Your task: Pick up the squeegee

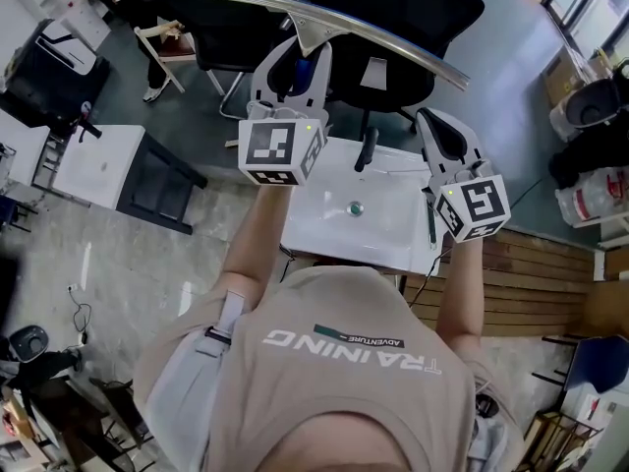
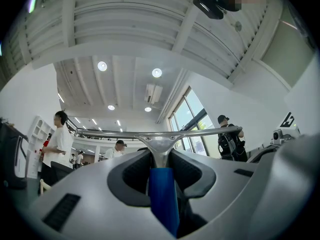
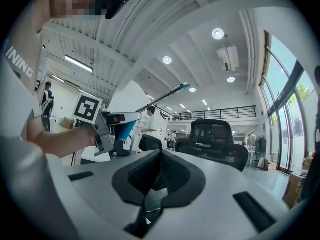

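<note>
The squeegee [image 1: 324,23] has a long metal blade bar and a blue handle [image 2: 162,199]. My left gripper [image 1: 295,62] is shut on that handle and holds the tool up in the air, above and behind the white sink [image 1: 324,234]. In the left gripper view the bar [image 2: 160,134] runs crosswise just past the jaws. The right gripper view shows the left gripper [image 3: 107,129] off to its left with the blade [image 3: 167,93] slanting upward. My right gripper [image 1: 439,126] hovers to the sink's right, its pads [image 3: 160,156] closed together with nothing between them.
A black faucet [image 1: 366,150] stands at the sink's back edge. Black office chairs [image 1: 393,18] sit behind the sink. A white cabinet [image 1: 98,165] is at the left, wooden slats [image 1: 531,283] at the right. People stand in the background.
</note>
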The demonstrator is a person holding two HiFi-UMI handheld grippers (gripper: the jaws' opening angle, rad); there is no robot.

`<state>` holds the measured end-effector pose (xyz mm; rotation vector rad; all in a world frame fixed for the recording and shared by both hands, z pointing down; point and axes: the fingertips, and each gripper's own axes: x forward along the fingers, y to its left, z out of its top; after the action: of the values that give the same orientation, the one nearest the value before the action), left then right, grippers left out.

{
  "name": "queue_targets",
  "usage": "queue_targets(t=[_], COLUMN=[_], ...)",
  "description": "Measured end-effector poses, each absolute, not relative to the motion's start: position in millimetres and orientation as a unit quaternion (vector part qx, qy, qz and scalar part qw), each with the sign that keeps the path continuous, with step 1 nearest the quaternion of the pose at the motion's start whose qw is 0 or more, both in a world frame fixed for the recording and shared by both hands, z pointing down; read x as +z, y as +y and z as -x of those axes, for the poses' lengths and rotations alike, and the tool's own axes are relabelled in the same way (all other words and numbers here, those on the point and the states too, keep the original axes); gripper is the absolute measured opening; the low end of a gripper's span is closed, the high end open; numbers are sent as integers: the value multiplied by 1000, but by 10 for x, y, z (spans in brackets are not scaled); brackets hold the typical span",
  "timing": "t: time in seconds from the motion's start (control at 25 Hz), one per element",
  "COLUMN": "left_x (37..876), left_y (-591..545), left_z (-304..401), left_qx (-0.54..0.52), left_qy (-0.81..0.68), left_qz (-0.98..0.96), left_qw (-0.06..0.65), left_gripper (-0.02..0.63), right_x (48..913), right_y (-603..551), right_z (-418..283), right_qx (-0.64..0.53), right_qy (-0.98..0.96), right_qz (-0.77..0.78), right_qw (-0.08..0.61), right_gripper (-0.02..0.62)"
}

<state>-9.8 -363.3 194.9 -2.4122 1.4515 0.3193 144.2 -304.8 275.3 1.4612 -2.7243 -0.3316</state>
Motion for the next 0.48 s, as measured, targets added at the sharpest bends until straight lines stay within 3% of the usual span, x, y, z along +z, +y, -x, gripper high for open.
queue_targets(t=[0.48], left_x=[2039], left_y=[-3683], left_z=[83], left_qx=[108], left_qy=[504], left_qz=[847], left_qw=[133], left_gripper=[126], right_x=[2868], right_y=[-3065], right_z=[-1467], right_qx=[-100], right_qy=[-875], right_qz=[-471], right_qw=[39], right_gripper=[32])
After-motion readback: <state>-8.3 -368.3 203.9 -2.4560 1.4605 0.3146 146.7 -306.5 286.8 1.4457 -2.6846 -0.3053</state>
